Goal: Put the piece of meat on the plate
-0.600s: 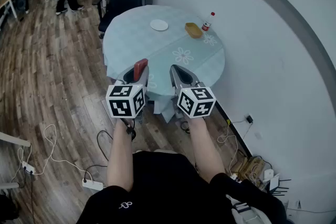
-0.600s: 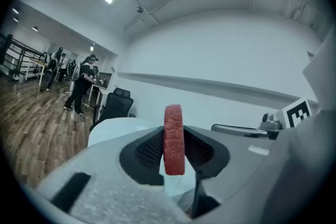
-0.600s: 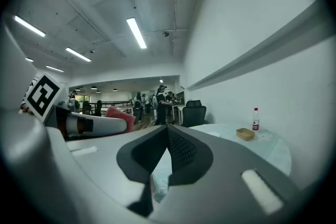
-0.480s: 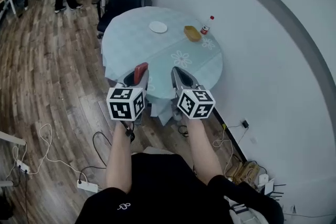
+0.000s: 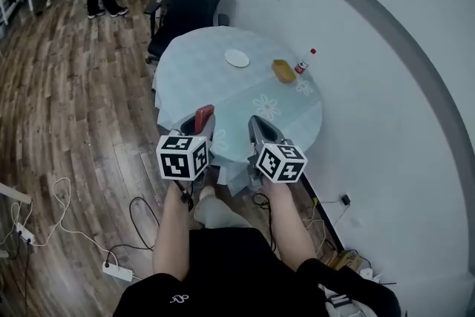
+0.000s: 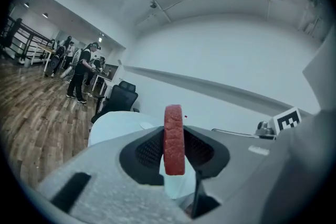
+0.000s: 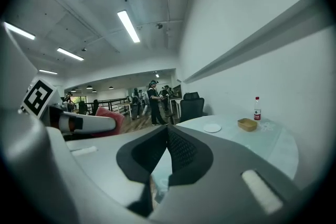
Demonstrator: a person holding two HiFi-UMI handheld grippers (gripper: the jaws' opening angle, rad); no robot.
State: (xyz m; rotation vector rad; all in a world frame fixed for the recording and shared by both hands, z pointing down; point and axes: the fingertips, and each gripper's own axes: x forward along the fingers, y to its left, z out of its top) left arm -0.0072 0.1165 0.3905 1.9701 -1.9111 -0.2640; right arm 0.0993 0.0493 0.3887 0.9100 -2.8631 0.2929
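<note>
- A round table (image 5: 194, 72) under a pale blue cloth with a flower pattern stands on a wooden floor beside a white wall.
- A black office chair (image 5: 194, 0) stands at the table's far side.
- The left gripper (image 5: 195, 127) is held nearly level at the table's near side. Its jaws are clamped on the piece of meat.
- The right gripper (image 7: 167, 129) is beside it, with its jaws closed together and nothing between them.
- A small white plate (image 5: 237, 58) lies on the far half of the table with nothing on it.
- The piece of meat (image 6: 174, 139) is a flat red-pink slab with a grainy surface. It stands upright and edge-on between the dark pads, and its rounded top rises above them. It is in the air, well apart from the plate.
- A yellowish tray (image 5: 283, 70) sits right of the plate.
- A red-capped bottle (image 5: 303, 64) stands just beside the tray.
</note>
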